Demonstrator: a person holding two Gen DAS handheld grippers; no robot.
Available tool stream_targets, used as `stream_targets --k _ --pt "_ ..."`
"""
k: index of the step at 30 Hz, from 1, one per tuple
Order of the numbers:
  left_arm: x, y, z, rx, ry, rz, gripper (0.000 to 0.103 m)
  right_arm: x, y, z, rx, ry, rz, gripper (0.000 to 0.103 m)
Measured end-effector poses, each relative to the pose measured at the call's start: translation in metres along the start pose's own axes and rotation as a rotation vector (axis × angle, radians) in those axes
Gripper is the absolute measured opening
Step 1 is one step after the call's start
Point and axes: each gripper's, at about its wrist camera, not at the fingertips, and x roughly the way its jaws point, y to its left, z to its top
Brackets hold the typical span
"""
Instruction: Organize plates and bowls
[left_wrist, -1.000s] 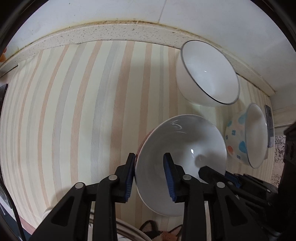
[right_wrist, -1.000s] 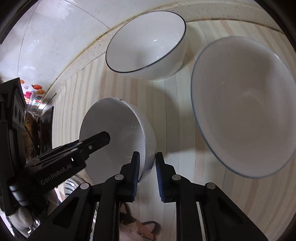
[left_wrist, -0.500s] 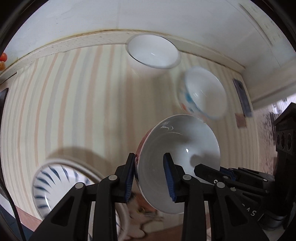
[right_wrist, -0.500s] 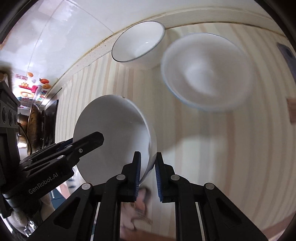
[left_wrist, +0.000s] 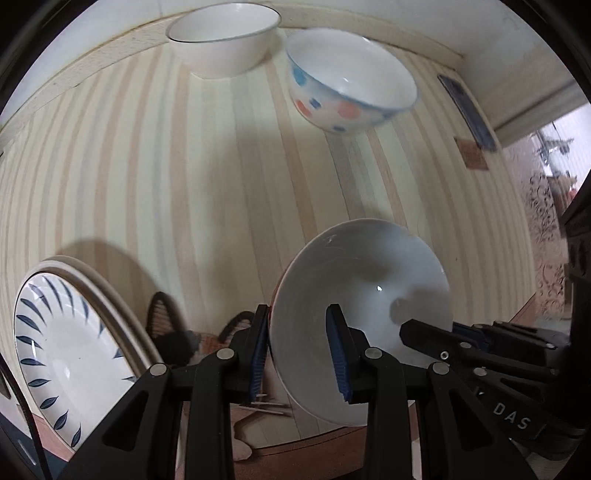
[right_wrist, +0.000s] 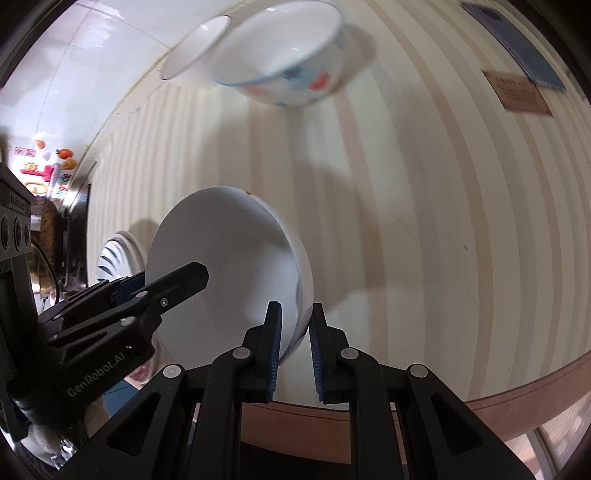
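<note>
A plain white bowl hangs tilted above the striped table, gripped on two sides of its rim. My left gripper is shut on the rim's left side. My right gripper is shut on the opposite side of the white bowl. Each gripper shows in the other's view: the right gripper and the left gripper. Far back stand a white bowl with a dark rim and a bowl with blue and pink dots. A plate with blue leaf marks lies at the near left.
The striped tablecloth ends at a brown table edge close below the grippers. A cat picture is printed near the plate. A dark blue flat object and a brown card lie at the far right. A tiled wall runs behind.
Both grippers have carried the white bowl back toward the table's near edge. The two far bowls have receded, and the blue-leaf plate has come into view at the left.
</note>
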Motion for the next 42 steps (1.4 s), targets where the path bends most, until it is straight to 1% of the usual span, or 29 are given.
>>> stream_targets --k 9,11,13,15,16,19,22,23,25,26,27,28,31,35,39,42 --pt "0.011 -0.010 0.004 0.022 0.020 0.014 0.028 0.004 -0.014 -0.001 0.014 0.001 0.002 0.017" --pt "0.009 -0.008 0.004 0.018 0.032 0.012 0.028 0.005 -0.017 0.000 0.016 0.011 0.009 0.017" --pt "-0.005 -0.003 0.003 -0.001 0.031 0.014 0.028 0.003 -0.019 0.001 0.033 0.022 0.027 0.017" --pt "-0.023 0.000 0.005 -0.011 -0.004 0.043 0.029 -0.001 -0.020 0.003 0.038 0.031 0.039 0.017" --pt "-0.039 0.003 0.008 -0.017 -0.050 0.071 0.029 -0.009 -0.023 0.004 0.043 0.022 0.047 0.017" --pt "-0.071 0.008 0.025 -0.034 -0.152 0.155 0.029 -0.041 -0.031 0.010 0.039 -0.024 0.051 0.017" --pt "-0.086 0.013 0.051 -0.049 -0.229 0.220 0.030 -0.072 -0.039 0.029 0.048 -0.083 0.053 0.017" --pt "-0.087 0.013 0.060 -0.050 -0.244 0.232 0.032 -0.081 -0.041 0.038 0.055 -0.107 0.056 0.017" --pt "-0.086 0.015 0.080 -0.062 -0.256 0.250 0.032 -0.094 -0.046 0.057 0.060 -0.141 0.059 0.022" --pt "-0.085 0.016 0.088 -0.065 -0.263 0.250 0.032 -0.098 -0.047 0.067 0.066 -0.154 0.055 0.029" --pt "-0.084 0.017 0.098 -0.069 -0.275 0.261 0.032 -0.102 -0.047 0.078 0.069 -0.170 0.054 0.032" --pt "-0.084 0.019 0.104 -0.068 -0.282 0.269 0.032 -0.104 -0.046 0.090 0.070 -0.193 0.058 0.032" --pt "-0.078 0.018 0.124 -0.059 -0.300 0.295 0.032 -0.103 -0.045 0.123 0.077 -0.219 0.064 0.033" --pt "-0.075 0.015 0.141 -0.039 -0.319 0.326 0.032 -0.089 -0.040 0.159 0.077 -0.222 0.055 0.033" --pt "-0.065 0.009 0.154 -0.008 -0.329 0.356 0.032 -0.075 -0.039 0.179 0.074 -0.201 0.041 0.033" --pt "-0.058 0.004 0.158 0.015 -0.328 0.367 0.032 -0.063 -0.039 0.181 0.075 -0.192 0.031 0.033"
